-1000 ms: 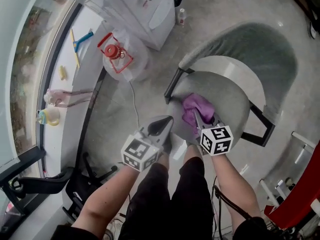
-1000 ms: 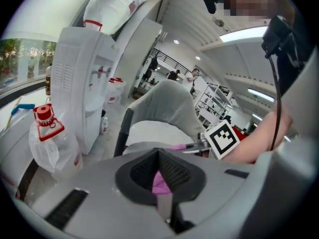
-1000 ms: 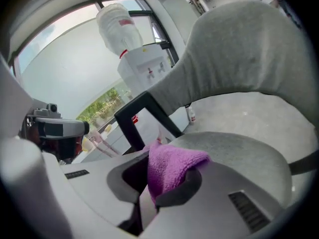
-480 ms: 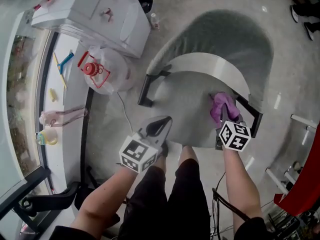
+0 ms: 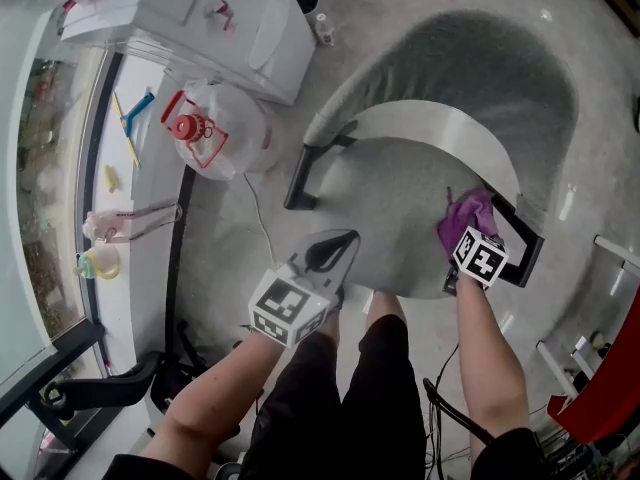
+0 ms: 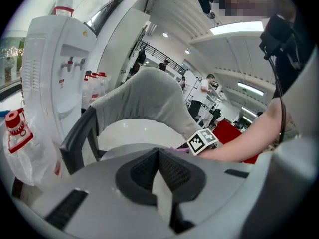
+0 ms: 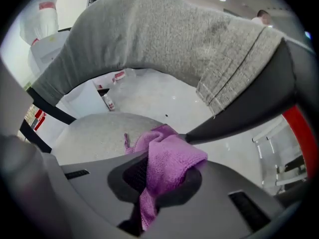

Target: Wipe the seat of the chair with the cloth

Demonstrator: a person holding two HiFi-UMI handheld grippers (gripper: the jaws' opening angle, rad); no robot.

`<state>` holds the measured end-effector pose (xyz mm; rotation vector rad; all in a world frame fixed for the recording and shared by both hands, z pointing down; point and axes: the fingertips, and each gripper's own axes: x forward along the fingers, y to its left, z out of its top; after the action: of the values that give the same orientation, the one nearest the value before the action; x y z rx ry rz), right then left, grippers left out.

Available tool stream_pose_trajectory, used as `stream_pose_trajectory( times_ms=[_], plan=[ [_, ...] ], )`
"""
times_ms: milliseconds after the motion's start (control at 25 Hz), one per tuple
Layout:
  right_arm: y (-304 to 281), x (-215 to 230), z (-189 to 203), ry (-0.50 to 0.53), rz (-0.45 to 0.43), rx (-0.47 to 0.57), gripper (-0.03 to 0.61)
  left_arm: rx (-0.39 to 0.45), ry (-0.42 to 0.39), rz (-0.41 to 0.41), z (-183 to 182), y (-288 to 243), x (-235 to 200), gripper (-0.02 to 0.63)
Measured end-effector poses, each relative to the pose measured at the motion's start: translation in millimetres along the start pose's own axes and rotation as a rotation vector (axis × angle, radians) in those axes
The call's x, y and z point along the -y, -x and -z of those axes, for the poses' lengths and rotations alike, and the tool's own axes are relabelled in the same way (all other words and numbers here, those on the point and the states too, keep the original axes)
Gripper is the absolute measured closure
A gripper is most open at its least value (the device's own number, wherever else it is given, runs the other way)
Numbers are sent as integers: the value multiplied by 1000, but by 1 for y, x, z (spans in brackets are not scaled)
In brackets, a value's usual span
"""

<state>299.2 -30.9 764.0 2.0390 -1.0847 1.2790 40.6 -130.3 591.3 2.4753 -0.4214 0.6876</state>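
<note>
One cloth point(image 7: 171, 159) clamped in right tongs point(image 7: 149, 190), against seat's point(image 5: 390, 218) right edge

In the head view, the jaws of the right gripper point(image 5: 466, 234) are covered by the cloth point(image 5: 470, 213). In the right gripper view, the cloth's lower end is lost between the jaws. The water dispenser point(image 5: 200, 18) is cut off by the top edge. The people point(image 6: 202, 93) behind the chair point(image 6: 144, 98) are too small to be made out.
</note>
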Motion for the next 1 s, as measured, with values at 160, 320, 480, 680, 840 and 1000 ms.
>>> stream_pose_trajectory(
  times_ms=[160, 320, 480, 680, 840, 1000],
  plan=[
    [-9, -5, 14, -3, 1, -53, 552, 12, 26, -11, 3, 2, -6, 611],
    [-10, -22, 15, 30, -24, -68, 552, 20, 41, -28, 6, 8, -14, 611],
    [-11, -45, 16, 51, -65, -82, 552, 29, 60, -44, 8, 13, -20, 611],
    [-10, -81, 16, 97, -144, -78, 552, 44, 71, -62, 8, 23, -28, 611],
    [-9, -120, 19, 138, -228, -82, 552, 55, 85, -76, 10, 32, -35, 611],
    [-8, -157, 24, 155, -303, -99, 552, 60, 90, -91, 14, 39, -41, 611]
  ],
)
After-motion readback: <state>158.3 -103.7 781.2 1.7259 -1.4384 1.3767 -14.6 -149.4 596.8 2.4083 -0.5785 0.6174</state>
